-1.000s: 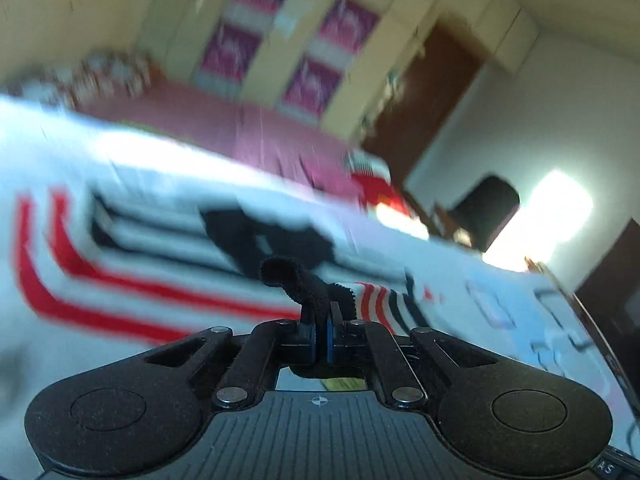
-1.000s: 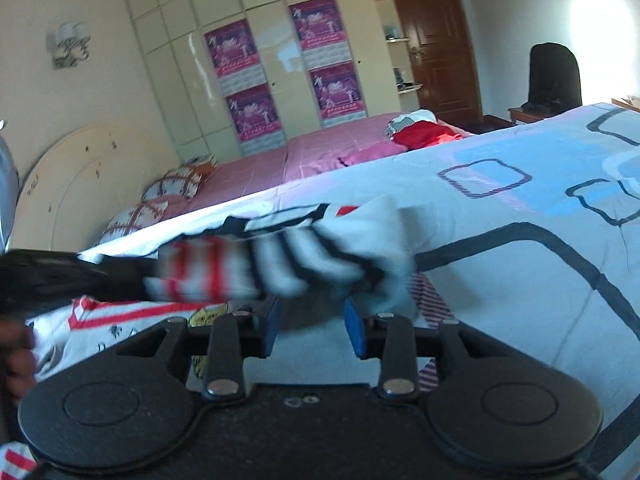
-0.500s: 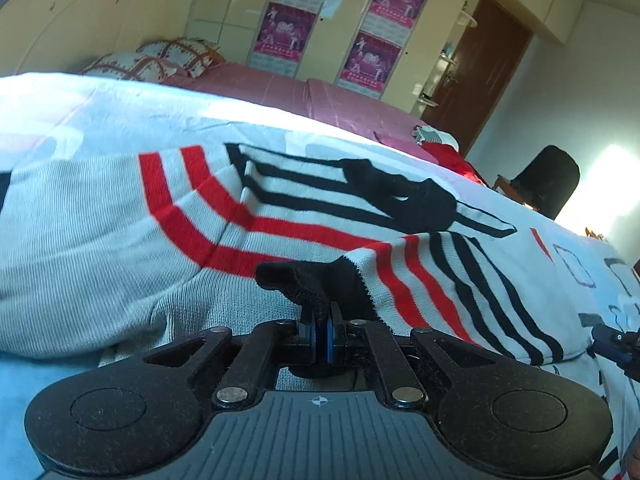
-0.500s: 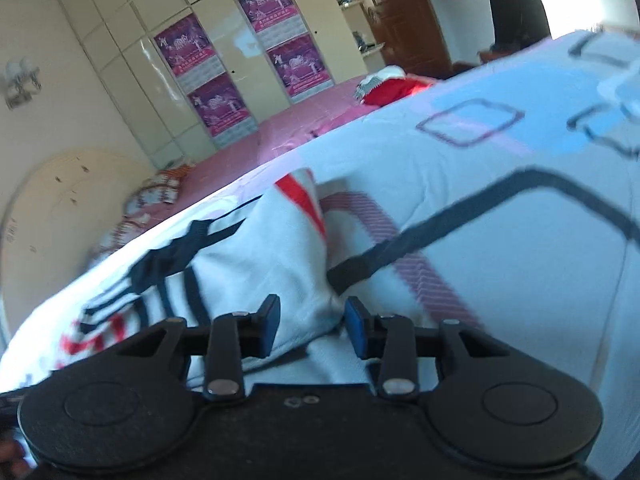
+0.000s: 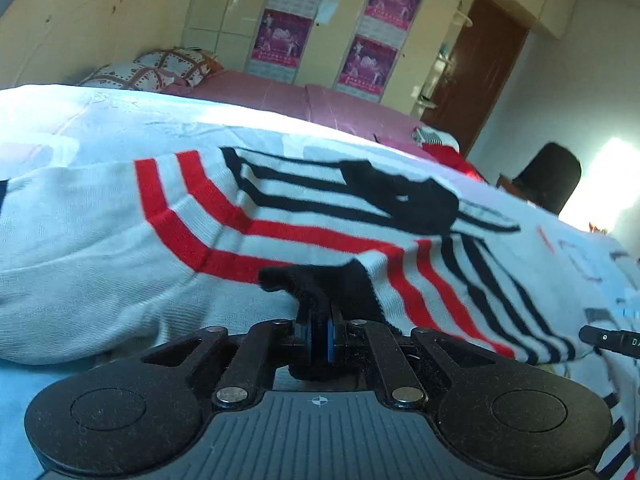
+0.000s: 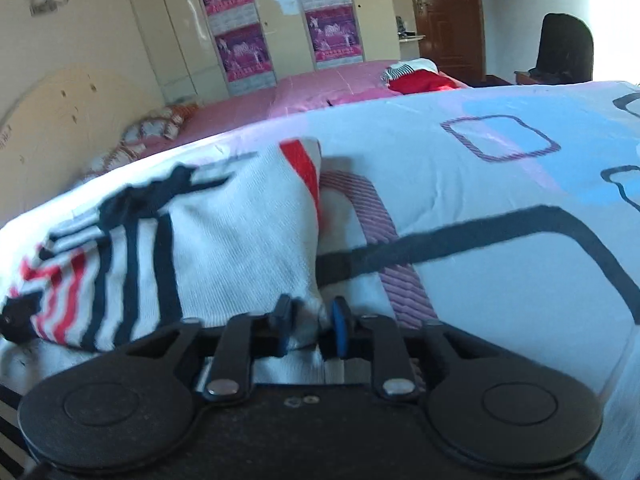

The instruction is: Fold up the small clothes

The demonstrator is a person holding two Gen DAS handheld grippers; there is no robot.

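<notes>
The striped sweater (image 5: pixel 280 216) lies spread on the bed (image 6: pixel 500 272) in front of me, white knit with red and dark bands and a black patch near its middle. My left wrist view shows its whole width, the red stripes curving down toward my left gripper (image 5: pixel 319 332); my right wrist view shows only one end of it (image 6: pixel 224 248), bunched into a soft hump, beside the patterned sheet with its dark outlined squares. The left view also catches a black bit of my other tool at its right edge, which the right view cannot show of itself. My left gripper is clenched tight on a black edge of the sweater, the blue pads pressed together with cloth standing up between them. My right gripper (image 6: pixel 310 326) is released, its fingers (image 6: pixel 340 320) parted with the white corner of the sweater lying loosely in the gap, not pinched. A second ago the sweater hung blurred in the air in front of my right gripper; now it rests on the bed, and my left grip on the black edge is unchanged. Beyond lie a pink bed (image 6: pixel 320 88) and a wardrobe (image 5: pixel 328 24) with posters.
</notes>
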